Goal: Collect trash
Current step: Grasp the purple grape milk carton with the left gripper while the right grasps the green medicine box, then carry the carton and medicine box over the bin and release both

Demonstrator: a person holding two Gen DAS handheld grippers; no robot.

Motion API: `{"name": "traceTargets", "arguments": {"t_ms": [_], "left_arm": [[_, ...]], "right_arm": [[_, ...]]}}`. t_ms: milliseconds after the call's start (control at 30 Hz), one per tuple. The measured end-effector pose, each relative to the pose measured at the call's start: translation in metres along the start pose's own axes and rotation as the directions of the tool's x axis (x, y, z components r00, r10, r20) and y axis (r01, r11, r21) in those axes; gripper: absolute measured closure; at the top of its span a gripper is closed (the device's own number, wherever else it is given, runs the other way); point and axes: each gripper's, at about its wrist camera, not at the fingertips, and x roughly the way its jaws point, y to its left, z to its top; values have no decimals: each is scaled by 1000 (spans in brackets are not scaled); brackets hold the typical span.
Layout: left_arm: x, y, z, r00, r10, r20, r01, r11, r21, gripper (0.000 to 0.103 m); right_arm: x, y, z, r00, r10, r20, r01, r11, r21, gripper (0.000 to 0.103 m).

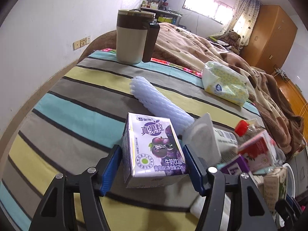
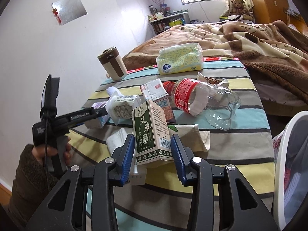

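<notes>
A purple grape milk carton (image 1: 154, 146) lies on the striped cloth (image 1: 73, 119). My left gripper (image 1: 152, 147) is shut on it, blue pads touching both of its long sides. In the right wrist view a slim green-and-white box (image 2: 150, 132) stands tilted between the pads of my right gripper (image 2: 152, 136), which is shut on it. Other litter lies behind it: a crushed clear bottle with a red label (image 2: 194, 98), a red-and-white carton (image 2: 156, 90), a white pouch (image 2: 123, 105) and a white foam net sleeve (image 1: 157, 100).
A tissue pack (image 2: 179, 60) and a beige-and-brown mug (image 2: 113, 65) stand at the far side of the cloth. A white bin rim (image 2: 281, 154) curves along the right edge. A brown blanket (image 2: 250, 38) covers the bed behind. A sleeved hand (image 2: 53, 154) holds the left gripper's handle.
</notes>
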Motion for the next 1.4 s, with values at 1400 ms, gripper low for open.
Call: {"name": "traceTargets", "arguments": {"t_ms": [1400], "left_arm": [[-71, -28, -66, 999, -29, 28, 27, 996, 80, 47]], "right_arm": [[-55, -18, -22, 996, 9, 89, -15, 997, 76, 63]]}}
